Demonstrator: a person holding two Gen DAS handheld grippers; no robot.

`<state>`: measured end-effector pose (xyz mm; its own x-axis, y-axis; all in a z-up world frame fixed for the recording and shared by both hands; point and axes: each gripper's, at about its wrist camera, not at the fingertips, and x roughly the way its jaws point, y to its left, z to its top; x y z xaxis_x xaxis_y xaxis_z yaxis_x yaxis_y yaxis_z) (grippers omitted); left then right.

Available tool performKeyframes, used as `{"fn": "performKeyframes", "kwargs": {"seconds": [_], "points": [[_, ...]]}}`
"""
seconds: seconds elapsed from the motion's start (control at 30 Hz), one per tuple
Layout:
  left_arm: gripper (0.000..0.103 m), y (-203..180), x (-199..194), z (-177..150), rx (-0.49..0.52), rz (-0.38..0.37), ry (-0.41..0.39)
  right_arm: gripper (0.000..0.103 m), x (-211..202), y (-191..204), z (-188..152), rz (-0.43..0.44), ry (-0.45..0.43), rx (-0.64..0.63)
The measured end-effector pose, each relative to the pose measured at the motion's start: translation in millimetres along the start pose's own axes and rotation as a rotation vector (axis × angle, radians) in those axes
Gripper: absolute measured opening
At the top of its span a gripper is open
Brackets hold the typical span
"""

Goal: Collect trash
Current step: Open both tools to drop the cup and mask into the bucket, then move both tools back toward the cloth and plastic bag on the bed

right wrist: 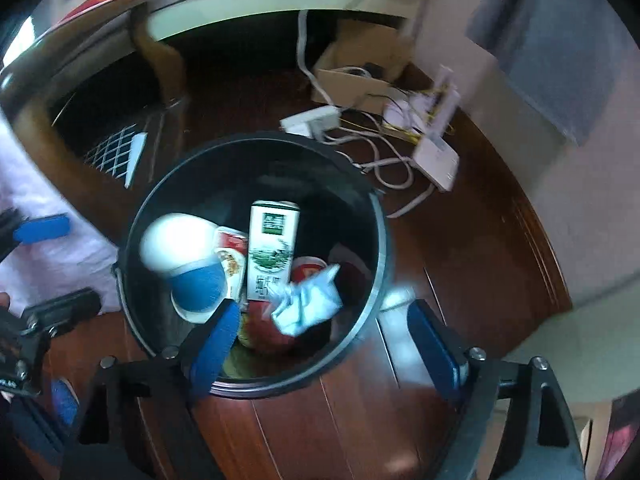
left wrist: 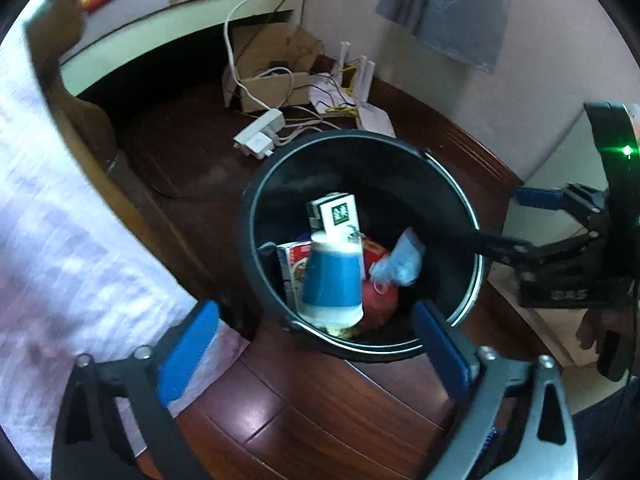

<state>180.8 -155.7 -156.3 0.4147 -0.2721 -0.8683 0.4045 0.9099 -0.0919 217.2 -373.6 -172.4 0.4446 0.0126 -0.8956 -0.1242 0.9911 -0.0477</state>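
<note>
One black bin (left wrist: pixel 256 216) is seen standing on the dark wooden floor (left wrist: pixel 320 408), beside the bed (left wrist: pixel 72 216) at the left. Inside it, from left to right, are counted one red-and-white carton (left wrist: pixel 294 264), one blue-and-white paper cup (left wrist: pixel 332 280) blurred and tilted over the pile, one green-and-white milk carton (left wrist: pixel 340 216), one red wrapper (left wrist: pixel 380 300) and one crumpled pale blue piece of trash (left wrist: pixel 402 260). The left gripper (left wrist: pixel 316 356) is held above the bin's near rim, its jaws spread wide with nothing gripped. The right gripper (right wrist: pixel 326 352) is likewise held over the bin, jaws wide apart and empty. Behind the bin, one power strip (left wrist: pixel 260 132) and one cardboard box (left wrist: pixel 272 76) lie on the floor.
</note>
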Motion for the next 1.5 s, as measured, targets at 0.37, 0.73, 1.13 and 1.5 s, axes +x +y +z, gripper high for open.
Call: {"fn": "performKeyframes", "kwargs": {"seconds": [0.37,0.73,1.13,1.5], "points": [[0.100,-1.9,-28.4,-4.1,0.004,0.034,-0.054,0.103,-32.5,3.7,-4.4,-0.018,-0.068,-0.002],[0.100,-3.8,-80.6,-6.8,0.002,0.054,-0.139,0.103,-97.2,14.7,-4.5,-0.009,-0.183,-0.014],[0.100,25.6,-157.4,-6.3,-0.064,0.108,-0.285,0.103,-166.1,53.3,12.8,0.034,-0.335,-0.050],[0.100,75.8,-190.5,-19.1,-0.154,0.190,-0.353,0.103,-192.1,116.8,37.8,0.117,-0.435,-0.145]]}}
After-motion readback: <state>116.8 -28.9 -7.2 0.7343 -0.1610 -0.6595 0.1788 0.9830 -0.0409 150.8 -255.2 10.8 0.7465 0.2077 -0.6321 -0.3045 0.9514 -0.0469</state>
